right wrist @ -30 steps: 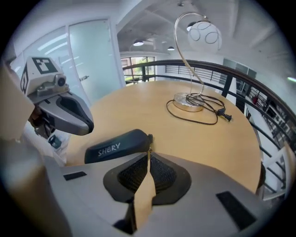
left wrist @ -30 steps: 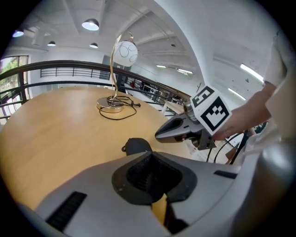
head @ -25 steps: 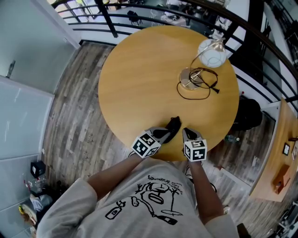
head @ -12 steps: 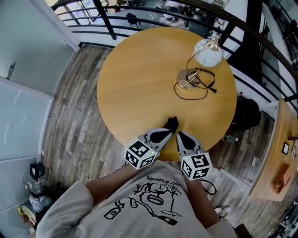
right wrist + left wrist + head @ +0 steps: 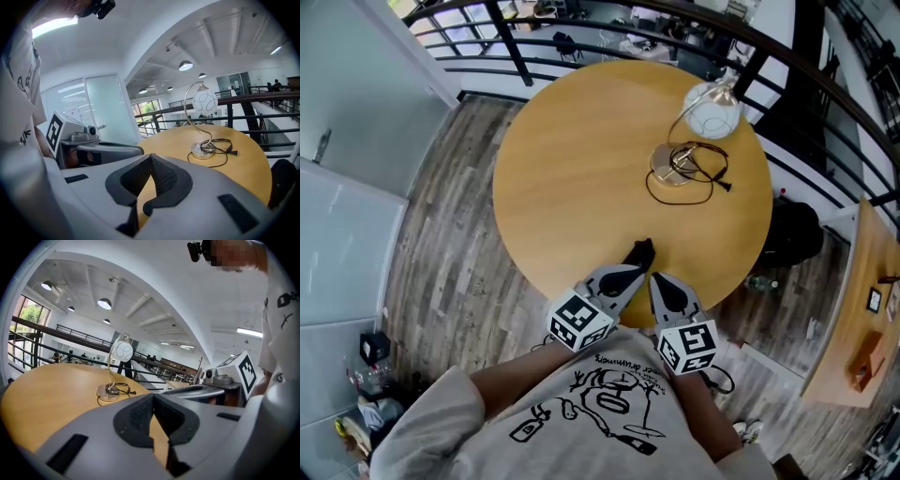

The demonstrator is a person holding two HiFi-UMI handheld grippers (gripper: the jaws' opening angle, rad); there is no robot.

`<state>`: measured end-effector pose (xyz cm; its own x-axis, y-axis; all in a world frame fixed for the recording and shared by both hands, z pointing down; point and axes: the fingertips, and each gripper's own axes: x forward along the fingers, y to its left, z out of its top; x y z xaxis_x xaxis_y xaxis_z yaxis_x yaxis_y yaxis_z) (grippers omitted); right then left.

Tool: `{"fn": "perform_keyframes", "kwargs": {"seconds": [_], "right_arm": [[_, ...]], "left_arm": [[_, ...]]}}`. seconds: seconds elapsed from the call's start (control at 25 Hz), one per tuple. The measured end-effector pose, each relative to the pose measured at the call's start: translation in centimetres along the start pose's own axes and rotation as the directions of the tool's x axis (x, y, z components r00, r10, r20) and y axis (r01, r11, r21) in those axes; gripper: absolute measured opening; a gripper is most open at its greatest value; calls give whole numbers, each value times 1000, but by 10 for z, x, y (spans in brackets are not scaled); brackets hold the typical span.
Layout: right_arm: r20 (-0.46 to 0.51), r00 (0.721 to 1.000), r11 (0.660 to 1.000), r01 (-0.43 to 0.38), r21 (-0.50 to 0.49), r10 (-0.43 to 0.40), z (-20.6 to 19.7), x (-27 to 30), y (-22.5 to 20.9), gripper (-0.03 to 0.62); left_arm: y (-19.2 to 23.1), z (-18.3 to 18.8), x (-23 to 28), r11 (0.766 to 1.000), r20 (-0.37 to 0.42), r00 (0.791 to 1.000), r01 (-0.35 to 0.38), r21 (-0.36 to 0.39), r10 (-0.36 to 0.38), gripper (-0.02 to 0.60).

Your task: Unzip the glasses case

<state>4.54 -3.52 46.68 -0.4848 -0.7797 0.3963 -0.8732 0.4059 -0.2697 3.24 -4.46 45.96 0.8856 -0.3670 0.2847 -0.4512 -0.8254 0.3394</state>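
Your glasses case (image 5: 639, 253) is the small dark thing on the round worktop (image 5: 581, 159). It sits near the worktop's bottom edge, low in the middle of the head view. It lies just above the tips of both tongs in that picture. Its long side runs on a slant, from lower left to upper right.

The left tongs (image 5: 628, 275) look a bit nearer. Their tip is right by the case's lower end, but I cannot tell if they touch. The right tongs (image 5: 657, 279) sit just to the lower right of it.

Both tongs are closed and hold nothing. The case is too small to tell if its zip is shut or open.
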Motion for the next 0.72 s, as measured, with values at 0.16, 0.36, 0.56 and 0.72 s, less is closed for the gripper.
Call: {"fn": "perform_keyframes", "kwargs": {"seconds": [0.16, 0.36, 0.56, 0.72], "right_arm": [[9, 1000, 1000, 4, -9, -4, 2, -2, -1, 23], [15, 1000, 1000, -3, -15, 3, 2, -2, -3, 23], [23, 1000, 1000, 1, -20, 0, 2, -3, -4, 23], [20, 1000, 1000, 6, -18, -6, 2, -4, -6, 23]], "left_arm": [[-1, 4, 1, 1000, 10, 1000, -6, 10, 6, 8], [-2, 5, 3, 1000, 12, 1000, -11, 22, 10, 8], [-5, 6, 4, 999, 14, 1000, -13, 33, 13, 8], [-5, 6, 4, 999, 12, 1000, -12, 31, 12, 8]]}}
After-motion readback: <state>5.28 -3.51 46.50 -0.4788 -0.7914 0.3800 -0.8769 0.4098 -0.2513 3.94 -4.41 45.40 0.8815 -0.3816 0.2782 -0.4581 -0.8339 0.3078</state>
